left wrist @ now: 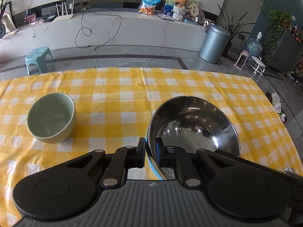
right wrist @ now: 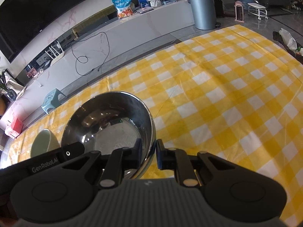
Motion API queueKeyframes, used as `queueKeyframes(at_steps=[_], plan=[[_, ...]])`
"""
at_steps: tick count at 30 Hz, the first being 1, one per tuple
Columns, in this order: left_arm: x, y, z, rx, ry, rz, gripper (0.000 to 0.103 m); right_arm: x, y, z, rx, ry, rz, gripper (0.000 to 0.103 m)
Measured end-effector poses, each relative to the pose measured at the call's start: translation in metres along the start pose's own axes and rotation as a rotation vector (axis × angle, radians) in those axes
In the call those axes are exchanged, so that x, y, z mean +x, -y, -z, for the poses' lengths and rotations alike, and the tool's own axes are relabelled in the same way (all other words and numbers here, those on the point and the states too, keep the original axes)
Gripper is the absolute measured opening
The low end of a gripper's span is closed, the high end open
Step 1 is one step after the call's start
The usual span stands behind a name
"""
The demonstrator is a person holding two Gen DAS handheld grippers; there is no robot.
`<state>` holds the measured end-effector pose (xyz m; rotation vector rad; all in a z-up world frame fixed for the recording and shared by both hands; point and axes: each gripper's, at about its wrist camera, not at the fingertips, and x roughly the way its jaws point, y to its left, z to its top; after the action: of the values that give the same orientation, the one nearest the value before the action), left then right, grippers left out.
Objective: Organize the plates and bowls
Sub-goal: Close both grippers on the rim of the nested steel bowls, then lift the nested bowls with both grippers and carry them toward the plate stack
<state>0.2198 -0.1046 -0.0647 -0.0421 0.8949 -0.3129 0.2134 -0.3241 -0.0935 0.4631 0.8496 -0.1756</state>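
A shiny steel bowl [left wrist: 195, 126] is tipped up over the yellow checked tablecloth [left wrist: 117, 102]. My left gripper [left wrist: 150, 143] is shut on its left rim, one finger inside and one outside. In the right wrist view the same steel bowl [right wrist: 109, 121] shows its right rim pinched by my right gripper [right wrist: 149, 147], also shut. The left gripper's black body [right wrist: 56, 158] reaches in at the bowl's left side. A pale green ceramic bowl [left wrist: 51, 117] stands empty and upright on the cloth left of the steel bowl, and the green bowl [right wrist: 42, 143] appears again partly hidden behind the left gripper.
The tablecloth [right wrist: 227, 94] stretches wide to the right of the steel bowl. Beyond the table's far edge stand a small blue stool [left wrist: 38, 57], a grey bin [left wrist: 215, 43] and a long white TV bench [left wrist: 113, 28]. A dark tray with white bags [right wrist: 287, 41] sits at the right edge.
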Motion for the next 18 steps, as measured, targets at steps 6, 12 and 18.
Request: queueKeyframes(at_steps=[6, 12, 18], plan=[[-0.039, -0.005, 0.01, -0.042, 0.024, 0.0, 0.011, -0.037, -0.003, 0.012, 0.002, 0.017, -0.048, 0.013], [-0.075, -0.01, 0.028, -0.091, 0.051, -0.013, 0.012, -0.072, -0.009, 0.03, -0.016, 0.022, -0.089, 0.013], [-0.103, -0.017, 0.048, -0.14, 0.051, -0.003, 0.013, -0.103, -0.006, 0.048, -0.023, 0.02, -0.131, 0.013]])
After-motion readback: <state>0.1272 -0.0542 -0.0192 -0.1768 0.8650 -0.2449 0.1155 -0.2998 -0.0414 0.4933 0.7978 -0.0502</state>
